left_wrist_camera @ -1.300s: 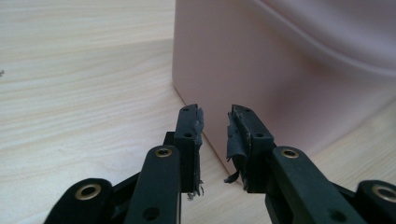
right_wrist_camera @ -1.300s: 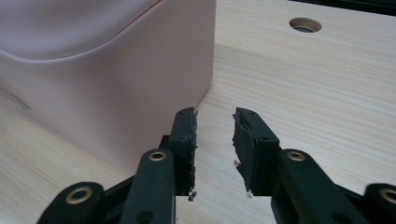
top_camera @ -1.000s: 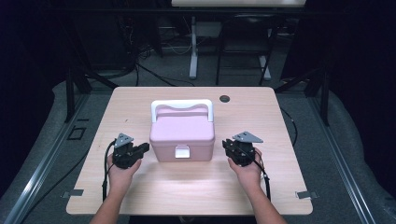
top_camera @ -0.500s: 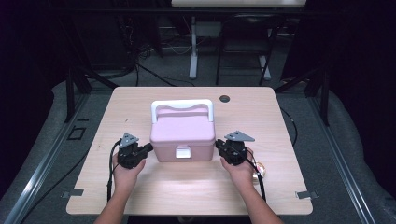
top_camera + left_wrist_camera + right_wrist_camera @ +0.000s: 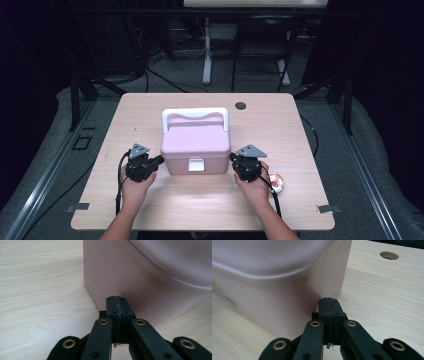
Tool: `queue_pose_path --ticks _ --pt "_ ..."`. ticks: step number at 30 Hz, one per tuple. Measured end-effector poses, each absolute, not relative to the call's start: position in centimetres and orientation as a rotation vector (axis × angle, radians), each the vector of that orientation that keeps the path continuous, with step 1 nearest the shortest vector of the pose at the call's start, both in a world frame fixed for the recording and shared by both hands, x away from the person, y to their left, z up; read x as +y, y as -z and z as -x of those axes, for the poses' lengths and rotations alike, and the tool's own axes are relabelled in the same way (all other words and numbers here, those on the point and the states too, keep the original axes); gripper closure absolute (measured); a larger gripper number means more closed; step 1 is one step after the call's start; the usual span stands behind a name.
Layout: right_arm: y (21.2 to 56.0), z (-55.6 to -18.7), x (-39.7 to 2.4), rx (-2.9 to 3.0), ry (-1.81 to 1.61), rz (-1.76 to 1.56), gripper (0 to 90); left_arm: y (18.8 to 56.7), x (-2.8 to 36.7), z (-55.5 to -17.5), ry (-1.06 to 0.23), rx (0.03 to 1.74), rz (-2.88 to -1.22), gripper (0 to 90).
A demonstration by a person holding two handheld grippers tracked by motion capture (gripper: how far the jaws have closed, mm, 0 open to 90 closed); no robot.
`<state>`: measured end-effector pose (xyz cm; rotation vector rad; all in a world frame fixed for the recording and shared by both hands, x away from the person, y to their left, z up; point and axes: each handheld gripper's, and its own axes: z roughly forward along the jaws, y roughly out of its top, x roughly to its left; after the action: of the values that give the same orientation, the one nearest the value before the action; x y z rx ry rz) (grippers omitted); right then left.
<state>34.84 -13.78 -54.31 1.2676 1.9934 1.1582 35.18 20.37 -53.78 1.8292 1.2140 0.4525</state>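
Sat mid-table, a pink lidded box point(image 5: 195, 146) with white handle point(image 5: 195, 114) folded back and front latch point(image 5: 196, 165); looked rigid, smooth plastic, likely light and slippery, best pushed or squeezed at both side walls. Flanked by left tongs point(image 5: 159, 159) and right tongs point(image 5: 233, 158), both fully closed on nothing, tips against its sides. Rested on pale wood-grain table point(image 5: 150, 107) with cable hole point(image 5: 240, 106); beyond, dark room, grey floor
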Motion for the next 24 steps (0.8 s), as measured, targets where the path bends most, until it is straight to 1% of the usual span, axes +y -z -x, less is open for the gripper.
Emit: queue_pose_path --ticks 3,10,24 --pt "54.2 -34.5 -13.9 2.004 -1.153 -1.276 90.0 53.7 20.4 -35.1 -0.446 1.219 -1.832 89.9" --pt "53.8 -34.0 -14.0 2.043 -1.121 -1.269 90.0 53.0 20.2 -34.8 -0.446 1.182 -1.926 89.9" --pt "53.1 -32.6 -14.8 2.111 -1.053 -1.256 90.0 52.8 19.5 -33.1 -0.410 1.126 -1.975 90.0"
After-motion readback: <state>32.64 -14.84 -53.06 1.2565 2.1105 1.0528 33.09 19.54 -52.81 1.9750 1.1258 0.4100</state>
